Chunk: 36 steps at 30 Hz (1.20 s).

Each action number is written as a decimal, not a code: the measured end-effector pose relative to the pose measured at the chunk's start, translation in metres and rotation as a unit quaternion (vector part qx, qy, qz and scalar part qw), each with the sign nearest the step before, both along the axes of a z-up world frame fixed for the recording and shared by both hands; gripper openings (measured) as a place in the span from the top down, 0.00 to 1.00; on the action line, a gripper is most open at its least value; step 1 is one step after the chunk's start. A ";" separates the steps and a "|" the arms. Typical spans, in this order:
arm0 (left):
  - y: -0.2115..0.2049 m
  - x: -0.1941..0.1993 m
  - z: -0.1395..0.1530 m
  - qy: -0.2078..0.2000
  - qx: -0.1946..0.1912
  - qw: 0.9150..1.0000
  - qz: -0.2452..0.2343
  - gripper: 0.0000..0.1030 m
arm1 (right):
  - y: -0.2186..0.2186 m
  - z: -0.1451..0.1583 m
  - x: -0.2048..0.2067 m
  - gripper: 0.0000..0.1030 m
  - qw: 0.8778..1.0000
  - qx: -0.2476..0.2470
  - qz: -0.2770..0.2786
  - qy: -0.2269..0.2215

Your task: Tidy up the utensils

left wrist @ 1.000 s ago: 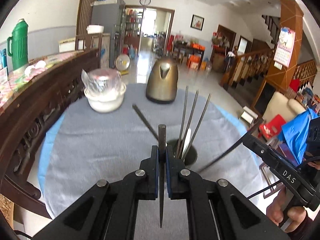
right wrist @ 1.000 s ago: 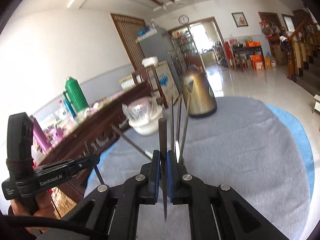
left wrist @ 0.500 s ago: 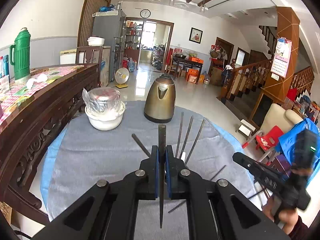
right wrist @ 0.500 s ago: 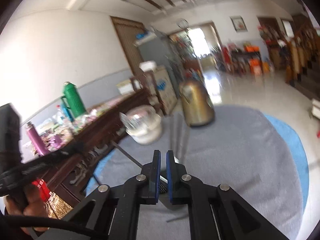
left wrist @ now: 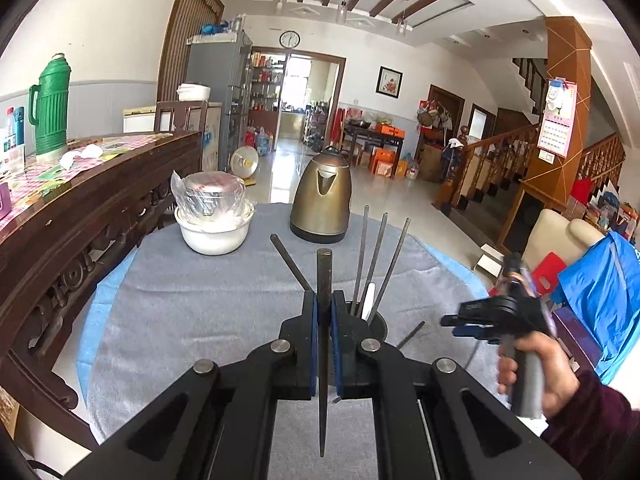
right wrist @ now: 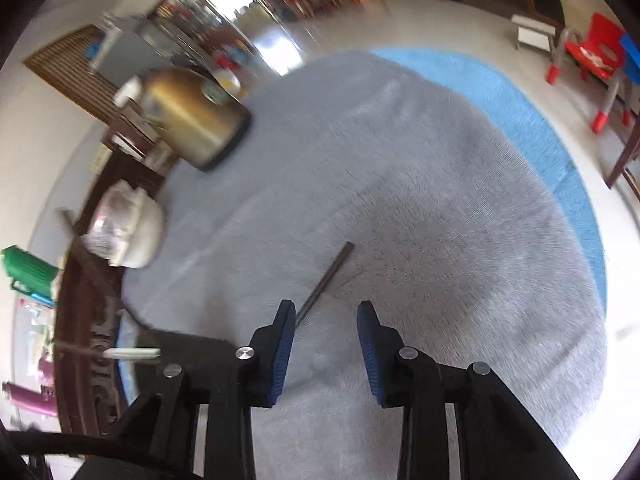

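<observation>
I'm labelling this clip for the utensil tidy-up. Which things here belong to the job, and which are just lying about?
Job: chopstick clamped in left gripper; holder with chopsticks; loose chopstick on cloth; right gripper, opening.

Lying about: kettle, wrapped bowl, green flask.

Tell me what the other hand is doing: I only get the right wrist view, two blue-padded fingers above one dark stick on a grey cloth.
Observer: The left gripper is shut on a dark chopstick of its own.
Operator: Where do the sticks go?
Observer: Probably into the black holder just behind those fingers. Three chopsticks and a white piece stand in it.
Operator: Who moves my gripper?
Observer: A person's hand, in a dark red sleeve, holds the right gripper by its handle. Its jaws are opening, with nothing between them.
</observation>
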<state>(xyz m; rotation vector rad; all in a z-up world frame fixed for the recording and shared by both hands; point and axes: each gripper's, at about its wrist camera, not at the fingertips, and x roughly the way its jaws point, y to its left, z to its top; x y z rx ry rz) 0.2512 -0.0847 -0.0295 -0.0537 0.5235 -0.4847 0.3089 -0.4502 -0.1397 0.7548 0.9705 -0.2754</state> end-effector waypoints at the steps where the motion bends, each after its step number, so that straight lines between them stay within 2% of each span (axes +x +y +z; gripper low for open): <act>1: 0.001 -0.002 -0.001 -0.005 -0.001 1.000 0.000 0.94 | -0.001 -0.005 0.008 0.66 1.000 0.001 -0.008 0.011; 5: 0.006 -0.009 -0.002 -0.022 -0.004 1.000 -0.003 0.94 | 0.003 -0.025 0.035 0.66 0.998 0.015 -0.027 0.056; 11: 0.012 -0.013 -0.003 -0.039 -0.006 0.999 -0.009 0.94 | 0.018 -0.041 0.063 0.66 0.992 -0.018 -0.053 0.113; 15: 0.015 -0.011 -0.006 -0.037 -0.008 0.999 -0.009 0.94 | 0.038 -0.040 0.082 0.67 0.982 -0.097 -0.047 0.157; 19: 0.015 -0.008 -0.009 -0.027 -0.001 1.000 -0.003 0.94 | 0.052 -0.041 0.093 0.80 0.969 -0.170 -0.028 0.179; 21: 0.015 -0.005 -0.011 -0.018 0.007 1.000 0.004 0.94 | 0.060 -0.042 0.096 0.87 0.965 -0.190 -0.012 0.178; 24: 0.014 -0.003 -0.013 -0.007 0.016 1.000 0.010 0.94 | 0.065 -0.042 0.090 0.90 0.966 -0.204 -0.003 0.160; 29: 0.011 -0.002 -0.013 0.000 0.038 0.999 0.020 0.94 | 0.066 -0.034 0.067 0.94 0.975 -0.195 -0.010 0.104; 36: 0.003 -0.009 -0.006 -0.006 0.054 0.998 0.027 0.94 | 0.060 0.015 0.020 0.94 0.983 -0.184 -0.024 -0.001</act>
